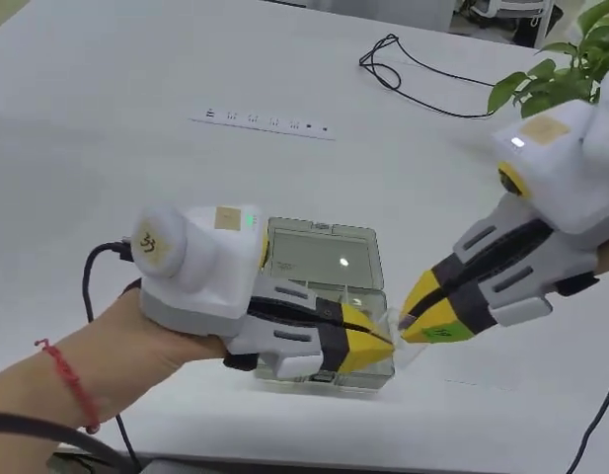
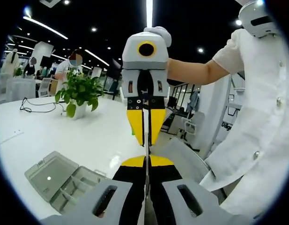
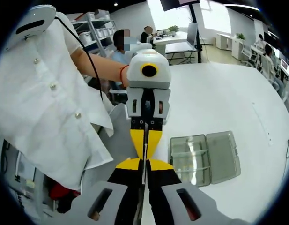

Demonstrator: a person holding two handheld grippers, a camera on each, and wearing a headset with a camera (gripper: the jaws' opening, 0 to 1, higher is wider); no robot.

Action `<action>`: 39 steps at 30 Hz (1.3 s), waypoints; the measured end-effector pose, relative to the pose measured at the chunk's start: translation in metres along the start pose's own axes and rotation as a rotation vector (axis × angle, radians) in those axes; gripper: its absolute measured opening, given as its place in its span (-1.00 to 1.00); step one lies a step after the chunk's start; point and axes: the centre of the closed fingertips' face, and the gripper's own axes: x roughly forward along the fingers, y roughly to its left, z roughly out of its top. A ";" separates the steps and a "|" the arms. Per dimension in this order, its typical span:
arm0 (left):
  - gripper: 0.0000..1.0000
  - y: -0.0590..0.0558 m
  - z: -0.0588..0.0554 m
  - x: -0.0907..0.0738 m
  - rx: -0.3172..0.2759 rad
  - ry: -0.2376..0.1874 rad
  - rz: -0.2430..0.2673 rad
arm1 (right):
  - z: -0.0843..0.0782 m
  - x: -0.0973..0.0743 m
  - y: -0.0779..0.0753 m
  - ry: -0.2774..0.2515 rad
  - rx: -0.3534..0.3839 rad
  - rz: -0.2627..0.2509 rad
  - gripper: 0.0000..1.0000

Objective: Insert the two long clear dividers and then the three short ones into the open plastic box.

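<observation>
- White table (image 1: 136, 197) carries a power strip (image 1: 265, 123), a looped black cable (image 1: 403, 79) and a potted plant (image 1: 566, 69) that is cut off at the frame's corner.
- Both gripper views add an open-plan office with ceiling lights, shelves, desks and seated people, plus the person's white shirt (image 2: 256, 117) close behind.
- Clear plastic box (image 1: 324, 262) sits near the table's front edge, lid laid back flat. In the head view its left part is hidden. The right gripper view shows it whole, with dividers inside, but the count is unclear.
- Left hand-held gripper (image 1: 383, 344), in the hand (image 1: 156, 341) with a red string bracelet (image 1: 72, 380), has its jaws closed on a clear divider (image 3: 145, 157).
- Right hand-held gripper (image 1: 411, 331) meets it tip to tip over the box's front right corner, pinching the same strip.
- Divider is seen edge-on as a thin line, so its length is hard to tell.
</observation>
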 end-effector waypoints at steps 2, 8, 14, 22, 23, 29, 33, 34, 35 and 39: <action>-1.00 0.000 0.001 0.000 0.003 -0.006 0.001 | -0.001 0.001 0.001 0.005 -0.002 0.007 -0.93; -1.00 0.000 -0.001 0.000 0.024 0.003 0.008 | -0.002 0.002 0.002 0.008 0.003 0.011 -0.94; -1.00 0.001 -0.004 0.000 0.034 0.017 0.013 | -0.003 0.005 0.000 0.016 -0.001 0.009 -0.94; -1.00 0.002 -0.009 -0.004 0.069 0.039 0.031 | -0.002 0.008 -0.002 0.020 -0.004 0.002 -0.95; -1.00 0.002 -0.010 -0.005 0.069 0.040 0.034 | -0.002 0.008 -0.002 0.020 -0.003 0.001 -0.95; -1.00 0.005 -0.015 -0.010 0.071 0.052 0.052 | -0.001 0.008 -0.006 0.024 -0.006 -0.013 -0.95; -0.96 0.007 -0.019 -0.015 0.068 0.059 0.068 | 0.001 0.008 -0.009 0.019 -0.004 -0.026 -0.95; -0.94 0.008 -0.020 -0.017 0.067 0.062 0.074 | 0.002 0.008 -0.010 0.019 -0.005 -0.029 -0.95; -0.92 0.009 -0.021 -0.018 0.066 0.064 0.080 | 0.002 0.008 -0.011 0.018 -0.004 -0.034 -0.95; -0.82 0.014 -0.025 -0.025 0.056 0.067 0.110 | 0.006 0.009 -0.013 0.012 -0.004 -0.049 -0.95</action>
